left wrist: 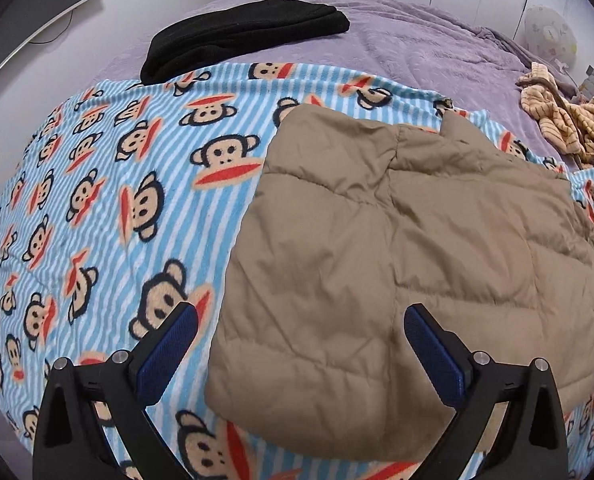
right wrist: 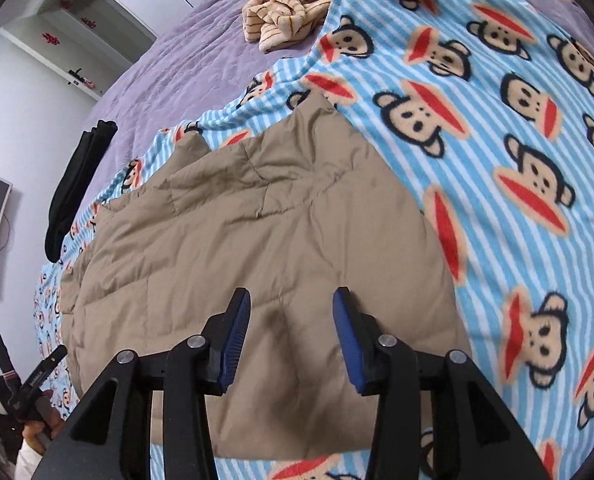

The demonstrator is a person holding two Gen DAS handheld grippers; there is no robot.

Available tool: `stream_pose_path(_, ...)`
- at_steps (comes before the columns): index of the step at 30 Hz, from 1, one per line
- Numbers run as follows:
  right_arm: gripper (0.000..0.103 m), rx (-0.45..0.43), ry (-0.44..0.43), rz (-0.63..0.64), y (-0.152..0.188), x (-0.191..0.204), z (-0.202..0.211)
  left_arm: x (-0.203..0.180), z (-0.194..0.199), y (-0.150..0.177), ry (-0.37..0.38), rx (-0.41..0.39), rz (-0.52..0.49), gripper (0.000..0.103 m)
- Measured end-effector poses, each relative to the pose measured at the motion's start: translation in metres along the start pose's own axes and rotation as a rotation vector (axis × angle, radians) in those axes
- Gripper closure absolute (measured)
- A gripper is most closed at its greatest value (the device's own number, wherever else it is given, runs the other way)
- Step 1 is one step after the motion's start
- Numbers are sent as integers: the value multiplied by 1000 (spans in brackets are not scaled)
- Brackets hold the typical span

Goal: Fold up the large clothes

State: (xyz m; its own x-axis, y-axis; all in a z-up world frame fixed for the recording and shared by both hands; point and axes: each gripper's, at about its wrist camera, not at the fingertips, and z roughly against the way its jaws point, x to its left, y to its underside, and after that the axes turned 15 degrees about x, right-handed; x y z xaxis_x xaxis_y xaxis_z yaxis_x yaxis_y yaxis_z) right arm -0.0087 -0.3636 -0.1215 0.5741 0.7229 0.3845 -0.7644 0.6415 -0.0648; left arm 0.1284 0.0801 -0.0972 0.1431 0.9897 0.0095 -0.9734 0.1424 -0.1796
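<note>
Jacket (left wrist: 397,264) folded near blanket (left wrist: 97,184) front edge; I see left gripper (left wrist: 301,332) wide, right gripper (right wrist: 292,322) half-open, both empty. Risk: padded fill springs fold open.

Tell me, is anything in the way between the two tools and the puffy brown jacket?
No, nothing visible is in the way. The left tool and right tool both hang open just above the brown jacket. The black clothes and striped clothes lie farther off on the bed.
</note>
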Motion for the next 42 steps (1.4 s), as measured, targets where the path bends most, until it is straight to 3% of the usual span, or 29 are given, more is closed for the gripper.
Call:
stream_pose_path(2,56,9,-14,-4,13,-1,3,-3,5,11,-1,4,-11,0)
stream_pose_path(4,41,14,-25,-10,26,-4,6,-6,9,21,6,15,-18,0)
stream_pose_path(6,35,16,-45,-30,37,-8,9,-8,12,29,12,26,-21,0)
stream_pose_path(11,32,32,-80,-69,65,-17,13,-12,13,48,12,76,-21,0)
stream_pose_path(13,21,40,-95,-77,73,-21,14,-15,12,57,13,87,-28,0)
stream_pose_path(18,20,75,-132,-107,95,-30,6,-17,-1,69,18,158,-19,0)
stream_pose_path(20,14,93,-150,-114,99,-32,2,-15,-7,70,31,176,1,0)
stream_pose_path(22,0,95,-151,-120,101,-33,-3,-14,-13,70,28,187,9,0)
stream_pose_path(28,0,111,-177,-150,105,-36,-17,-12,-24,72,77,227,12,0)
stream_pose_path(32,0,126,-216,-172,108,-39,-23,-7,-28,74,150,242,32,0)
stream_pose_path(37,0,167,-307,-208,107,-37,-35,15,-30,78,372,251,125,0)
stream_pose_path(42,0,171,-386,-259,106,-39,-42,31,-37,77,469,260,159,0)
